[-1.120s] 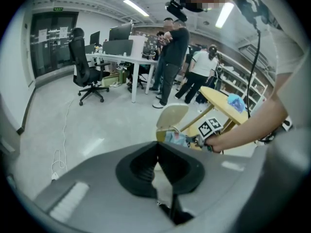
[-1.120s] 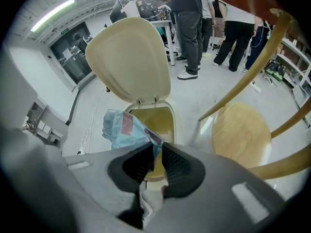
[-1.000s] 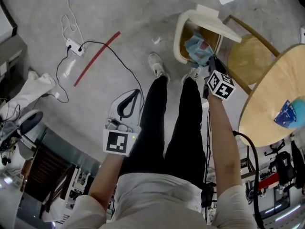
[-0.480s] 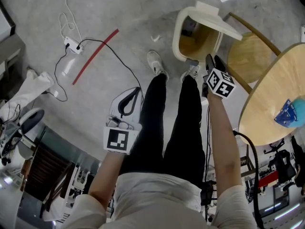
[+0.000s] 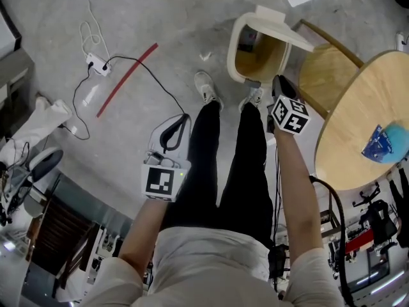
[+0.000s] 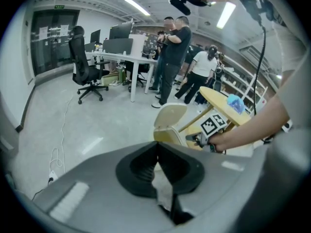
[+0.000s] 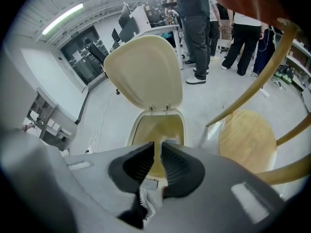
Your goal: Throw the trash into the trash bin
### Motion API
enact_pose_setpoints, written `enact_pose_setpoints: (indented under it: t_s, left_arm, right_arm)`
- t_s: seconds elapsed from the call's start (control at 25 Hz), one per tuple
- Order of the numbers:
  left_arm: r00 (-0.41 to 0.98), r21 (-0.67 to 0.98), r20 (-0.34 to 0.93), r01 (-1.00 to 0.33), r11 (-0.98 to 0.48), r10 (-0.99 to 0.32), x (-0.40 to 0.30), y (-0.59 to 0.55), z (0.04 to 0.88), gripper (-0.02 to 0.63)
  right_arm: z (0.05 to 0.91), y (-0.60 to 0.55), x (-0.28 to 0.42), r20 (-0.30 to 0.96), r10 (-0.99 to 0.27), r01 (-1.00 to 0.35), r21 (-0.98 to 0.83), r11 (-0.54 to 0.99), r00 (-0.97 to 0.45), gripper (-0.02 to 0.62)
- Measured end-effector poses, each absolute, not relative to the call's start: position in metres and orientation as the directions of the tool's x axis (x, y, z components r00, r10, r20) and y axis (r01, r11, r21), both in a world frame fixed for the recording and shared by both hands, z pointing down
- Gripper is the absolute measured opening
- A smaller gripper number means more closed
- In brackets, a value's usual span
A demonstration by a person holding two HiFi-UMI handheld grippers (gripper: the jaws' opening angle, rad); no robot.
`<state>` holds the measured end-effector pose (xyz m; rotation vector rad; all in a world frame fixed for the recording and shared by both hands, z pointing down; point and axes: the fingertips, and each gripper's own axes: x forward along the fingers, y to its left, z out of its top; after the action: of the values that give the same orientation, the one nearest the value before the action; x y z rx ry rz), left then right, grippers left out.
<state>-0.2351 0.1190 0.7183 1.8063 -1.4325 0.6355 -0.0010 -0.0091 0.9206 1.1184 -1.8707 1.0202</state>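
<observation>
The cream trash bin [image 5: 231, 51] stands on the floor with its lid [image 5: 281, 25] tipped up. It also shows in the right gripper view [image 7: 138, 130]. My right gripper [image 5: 279, 82] hangs over the bin's near rim. Its jaws have just been closing; a narrow slit stays between them [image 7: 158, 152], and nothing is in it. My left gripper [image 5: 176, 125] is held low at my left leg, its pads [image 6: 146, 161] touching and empty. A blue crumpled piece of trash [image 5: 385, 142] lies on the round wooden table [image 5: 345, 146].
A wooden chair [image 5: 323, 72] stands between the bin and the table. A power strip [image 5: 97, 64] with cables and a red strip [image 5: 128, 78] lie on the floor at the left. Several people [image 6: 177, 57] stand by desks farther off.
A second ago the right gripper held blue crumpled trash over the bin. Half a second ago the trash was gone from its jaws. The gripper has since risen slightly; the left has kept still.
</observation>
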Motion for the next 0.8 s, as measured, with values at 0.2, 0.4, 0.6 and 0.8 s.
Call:
enact_pose_setpoints:
  t_s: [0.2, 0.4, 0.6, 0.8]
  left_arm:
    - [0.277, 0.21, 0.723, -0.961, -0.18, -0.633, -0.231, 0.112, 0.7, 0.005]
    - [0.276, 0.219, 0.72, -0.961, -0.169, -0.636, -0.225, 0.108, 0.675, 0.005]
    - [0.287, 0.204, 0.706, -0.958, -0.203, -0.647, -0.215, 0.104, 0.645, 0.005]
    - [0.297, 0.208, 0.699, -0.955, -0.212, -0.651, -0.21, 0.104, 0.613, 0.005]
  right_arm:
    - [0.887, -0.008, -0.011, 0.846, -0.353, -0.896, -0.278, 0.347, -0.4, 0.044]
    - [0.846, -0.005, -0.017, 0.827, -0.361, -0.879, -0.296, 0.374, -0.432, 0.032]
    - [0.804, -0.002, -0.016, 0.814, -0.366, -0.866, -0.299, 0.401, -0.451, 0.031]
    - [0.761, 0.004, -0.015, 0.803, -0.37, -0.853, -0.3, 0.427, -0.468, 0.012]
